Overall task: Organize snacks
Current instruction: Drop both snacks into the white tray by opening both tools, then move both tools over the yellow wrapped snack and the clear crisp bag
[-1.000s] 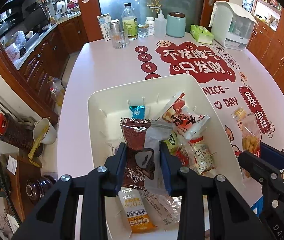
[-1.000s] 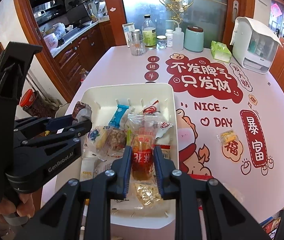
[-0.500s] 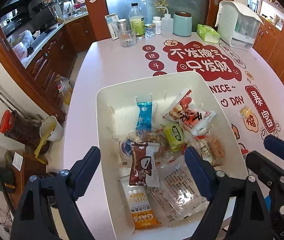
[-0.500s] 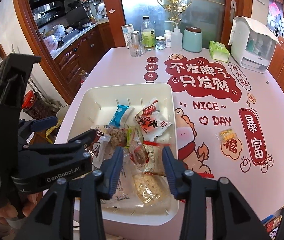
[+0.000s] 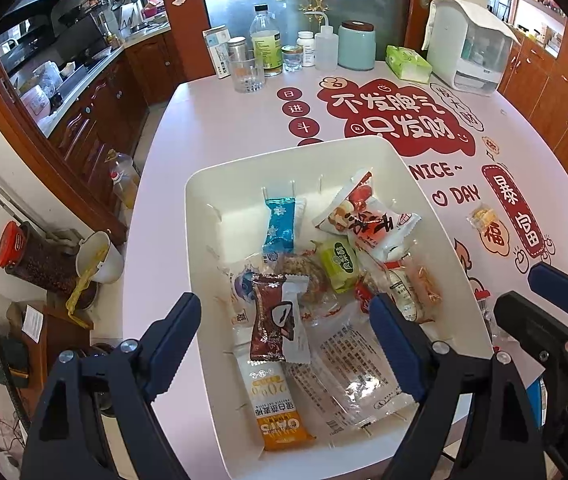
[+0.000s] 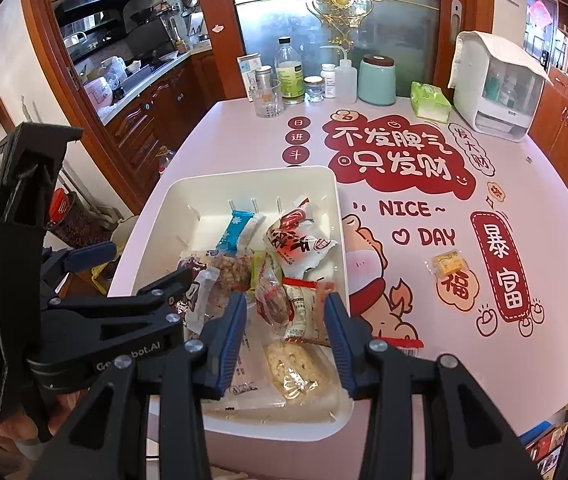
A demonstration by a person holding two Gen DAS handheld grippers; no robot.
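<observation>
- The brown snack packet lies in the white bin, long axis running near-to-far, on top of an orange oat bar.
- The bin also holds a blue packet, a green one and a red-and-white bag.
- The left gripper hangs above with jaws wide apart, empty.
- The right gripper has jaws apart, empty.
- A small yellow snack lies apart on the table.

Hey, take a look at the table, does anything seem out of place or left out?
One small yellow snack packet lies alone on the pink tablecloth, to the right of the white bin where the other snacks are piled. Both claws are open and empty.
</observation>
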